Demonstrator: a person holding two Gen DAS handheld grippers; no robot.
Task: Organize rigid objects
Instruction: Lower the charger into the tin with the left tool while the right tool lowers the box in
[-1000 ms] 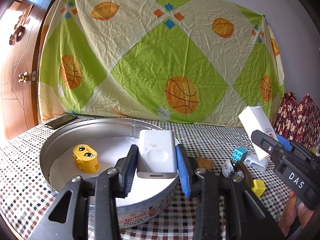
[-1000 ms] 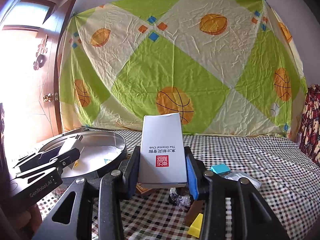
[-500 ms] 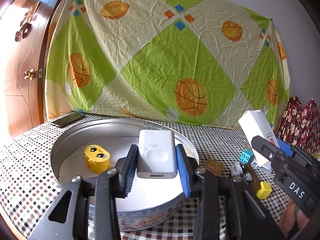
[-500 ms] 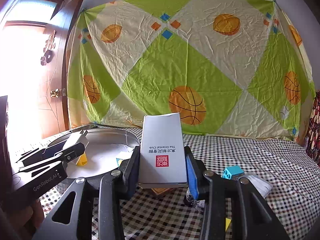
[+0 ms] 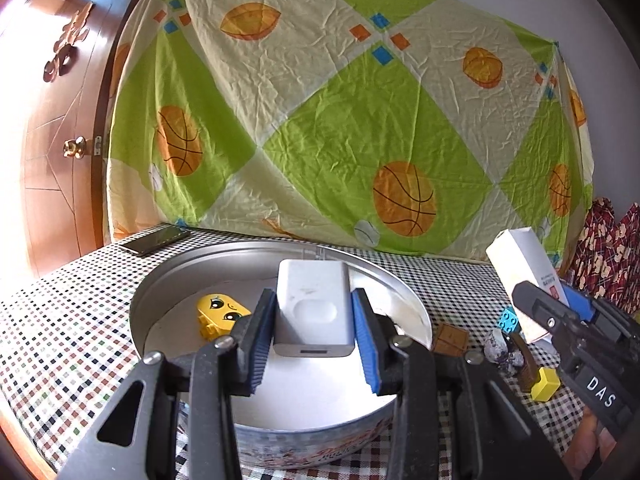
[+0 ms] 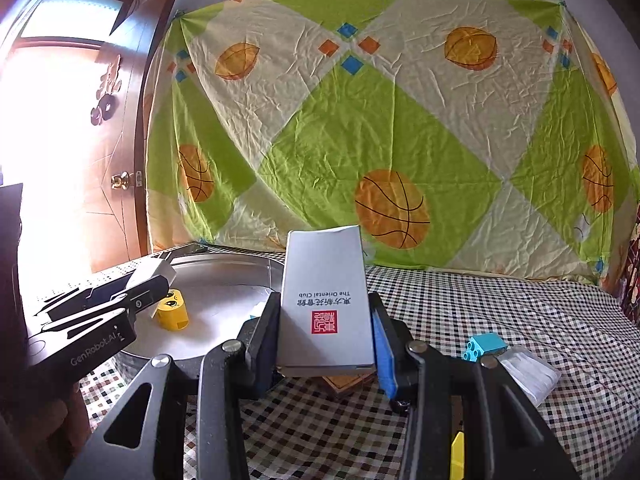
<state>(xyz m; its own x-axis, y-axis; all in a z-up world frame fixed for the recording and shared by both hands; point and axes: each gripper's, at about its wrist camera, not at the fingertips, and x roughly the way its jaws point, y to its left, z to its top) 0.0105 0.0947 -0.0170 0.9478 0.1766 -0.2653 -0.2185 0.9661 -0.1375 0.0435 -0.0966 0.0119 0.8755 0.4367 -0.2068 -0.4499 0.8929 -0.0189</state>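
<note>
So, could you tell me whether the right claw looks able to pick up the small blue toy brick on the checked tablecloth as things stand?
Probably not yet: the right claw is shut on a tall white carton, so it has no free grip. The blue toy brick itself lies unobstructed on the checked tablecloth.

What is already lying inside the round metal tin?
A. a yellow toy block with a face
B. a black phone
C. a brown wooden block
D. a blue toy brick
A: the yellow toy block with a face sits on the white floor of the tin; the blue brick, the wooden block and the phone lie outside on the tablecloth.
</note>
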